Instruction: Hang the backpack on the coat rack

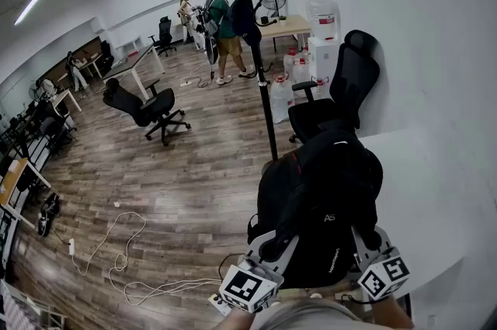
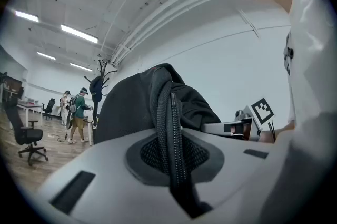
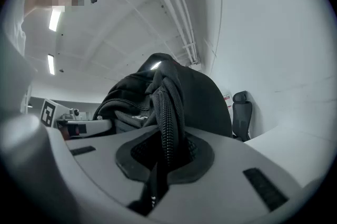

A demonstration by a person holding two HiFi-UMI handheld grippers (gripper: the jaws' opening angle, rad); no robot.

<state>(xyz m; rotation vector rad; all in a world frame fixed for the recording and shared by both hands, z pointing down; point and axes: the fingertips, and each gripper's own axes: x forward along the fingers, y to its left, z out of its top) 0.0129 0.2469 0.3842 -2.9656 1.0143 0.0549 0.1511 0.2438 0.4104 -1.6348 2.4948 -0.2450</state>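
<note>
Presently both grippers are engaged on the backpack [image 1: 318, 196], which sits directly in front of me at the edge of the white table [image 1: 423, 181]. Whether its base rests on that table I cannot tell.

Left gripper [image 1: 273, 243]: the jaws are nearly together, with the pads clamped on a padded mesh strap [image 2: 171, 138] that runs up between them. Right gripper [image 1: 363, 239]: same condition, pinched on a second strap [image 3: 167, 128].

Judgement: one grip per strap shares the load, keeps the bag upright and leaves its top clear for a hook.

The coat rack [image 1: 262, 88] stands ahead on the wood floor, well apart from the backpack and beyond an office chair [image 1: 342, 88]. A dark bag [image 1: 245, 18] hangs from one upper hook, and the other hooks appear free. I judge the task to be at the carrying stage, with hanging not yet done.

Containers:
- The backpack looks full-bodied, but its contents cannot be determined.
- Water jugs [image 1: 281, 99] stand on the floor near the rack's base.
- Another jug sits on top of a dispenser [image 1: 322, 18].
- The fill levels of the jugs are not readable.
</note>
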